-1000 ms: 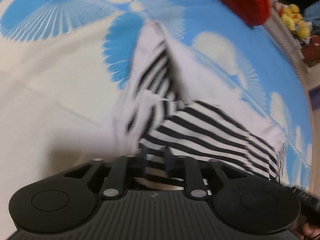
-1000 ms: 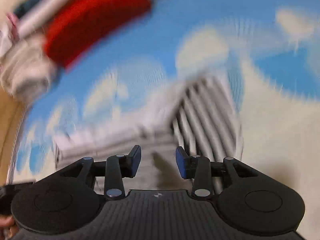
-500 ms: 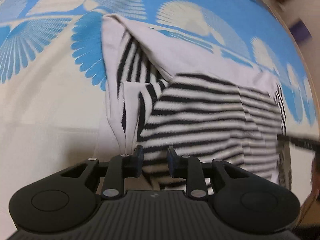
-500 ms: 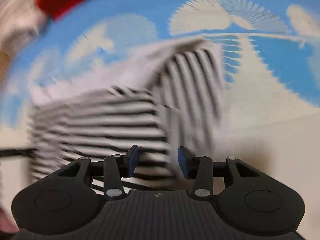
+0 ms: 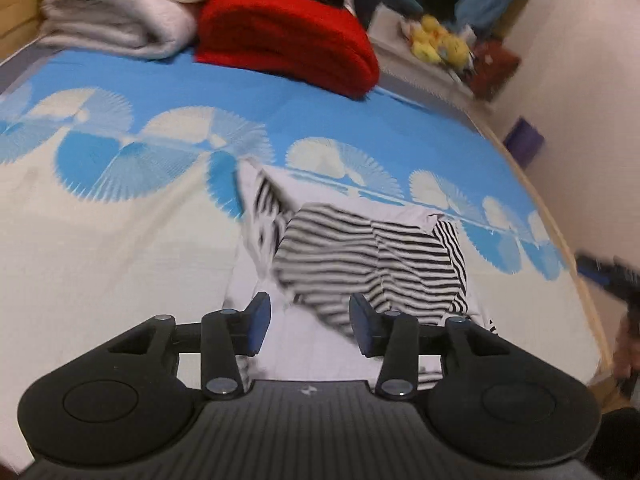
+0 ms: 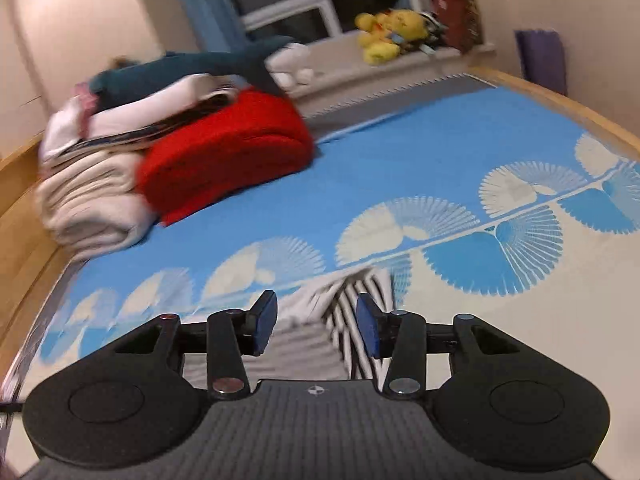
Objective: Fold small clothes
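Both grippers are sitting with their fingers spread apart and nothing between them: the left gripper [image 5: 306, 322] hangs over the near edge of the shirt, and the right gripper [image 6: 316, 322] is above its other side, blue pads wide on both. Biggest thing in view is the bed cover with a blue and cream fan pattern [image 5: 120, 240], which fills most of both views and has a wooden bed frame [image 6: 560, 100] running round it. At the far end there's a folded red blanket [image 5: 288, 36] lying right against a stack of folded white blankets [image 5: 116, 4], with a dark teal plush [image 6: 208, 64] draped over the top of that pile. Then the actual job: a small black and white striped shirt [image 5: 372, 256] lies partly folded on the cover, about where the blue band meets the cream, one striped panel folded over a plain white layer and a sleeve-ish flap sticking up on its left. It's pretty blurry in the right wrist view, so I can't make out the folds there. Smallest bit, a yellow plush toy [image 6: 384, 32] on the window ledge at the back.
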